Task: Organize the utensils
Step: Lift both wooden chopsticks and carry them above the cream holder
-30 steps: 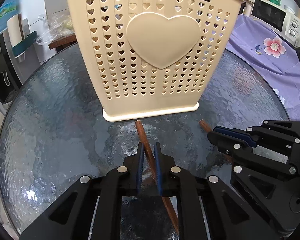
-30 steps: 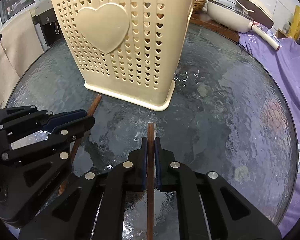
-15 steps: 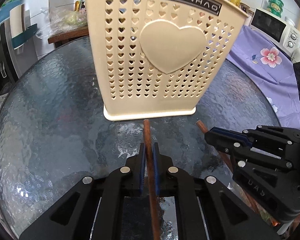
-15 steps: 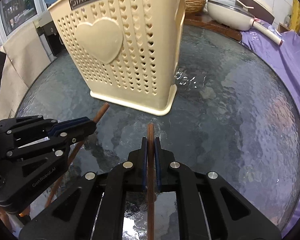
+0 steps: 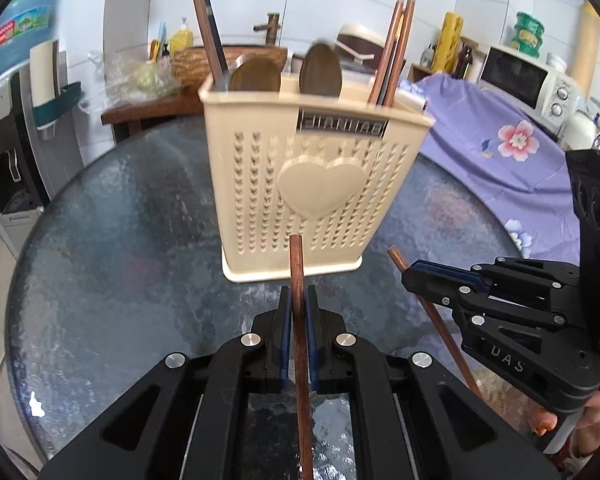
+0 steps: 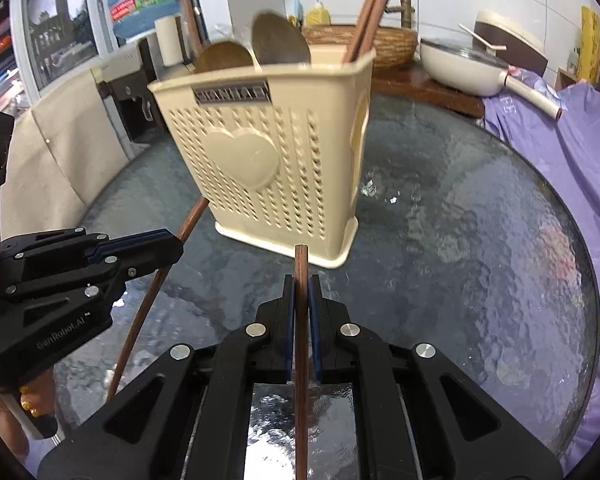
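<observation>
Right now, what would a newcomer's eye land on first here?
The cream utensil holder with a raised heart stands mid-table on the round glass table, two wooden spoons and chopsticks sticking out. In front, each hand-held gripper, left and right, is shut on a single wooden chopstick.

Left gripper [image 5: 297, 312]: fingers [image 5: 285, 320] closed, blue pads pressed on both sides of a thin brown chopstick [image 5: 299, 300] that runs straight down the centre line between them and projects past the tips. Body pitched downward toward the desk. Right gripper [image 6: 301, 308]: same configuration, fingers [image 6: 288, 312] closed on a second chopstick [image 6: 301, 280], also pitched downward. In the left wrist view the right gripper appears at the right side, seen side-on, its fingers pointing left. In the right wrist view the left gripper sits at the left side, fingers pointing right. The two grippers are side by side, apart, not touching. Part of a hand [image 6: 4, 412] shows beneath the left gripper's handle.
</observation>
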`<move>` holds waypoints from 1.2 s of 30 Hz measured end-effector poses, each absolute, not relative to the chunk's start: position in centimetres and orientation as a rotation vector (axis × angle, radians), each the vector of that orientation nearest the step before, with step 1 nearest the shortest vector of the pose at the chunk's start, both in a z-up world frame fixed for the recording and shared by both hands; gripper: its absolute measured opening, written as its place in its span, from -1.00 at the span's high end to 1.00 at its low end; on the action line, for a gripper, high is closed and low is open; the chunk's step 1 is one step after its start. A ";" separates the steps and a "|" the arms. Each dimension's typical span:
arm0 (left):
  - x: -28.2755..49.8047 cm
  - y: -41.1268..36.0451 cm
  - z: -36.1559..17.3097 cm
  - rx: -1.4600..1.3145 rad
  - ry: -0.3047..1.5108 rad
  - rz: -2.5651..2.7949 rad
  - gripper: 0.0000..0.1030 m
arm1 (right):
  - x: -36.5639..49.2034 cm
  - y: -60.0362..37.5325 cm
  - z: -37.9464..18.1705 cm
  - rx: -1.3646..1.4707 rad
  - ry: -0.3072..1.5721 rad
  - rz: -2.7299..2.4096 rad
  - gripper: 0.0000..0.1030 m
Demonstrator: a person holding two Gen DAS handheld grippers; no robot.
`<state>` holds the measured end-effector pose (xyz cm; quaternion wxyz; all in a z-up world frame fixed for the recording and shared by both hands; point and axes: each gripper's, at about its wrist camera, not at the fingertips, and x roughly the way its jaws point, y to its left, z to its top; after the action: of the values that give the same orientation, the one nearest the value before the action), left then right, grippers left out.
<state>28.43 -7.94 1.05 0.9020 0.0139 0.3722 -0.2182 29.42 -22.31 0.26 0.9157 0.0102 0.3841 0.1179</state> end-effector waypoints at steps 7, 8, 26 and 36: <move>26.5 -7.1 4.4 0.005 0.678 -0.470 0.87 | 27.3 -23.0 4.2 0.078 0.693 0.304 0.86; 26.2 -7.0 4.8 0.002 0.666 -0.472 0.87 | 27.0 -23.1 4.8 0.085 0.681 0.311 0.86; 22.3 -6.7 10.5 0.013 0.496 -0.521 0.88 | 23.5 -23.3 12.2 0.077 0.513 0.376 0.86; 22.2 -7.4 13.1 0.042 0.425 -0.524 0.88 | 24.1 -23.0 15.3 0.046 0.458 0.373 0.86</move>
<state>22.17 -7.36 13.06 0.9434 0.0208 0.2085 -0.2571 24.08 -23.02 15.28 0.9564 0.0228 0.2258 0.1837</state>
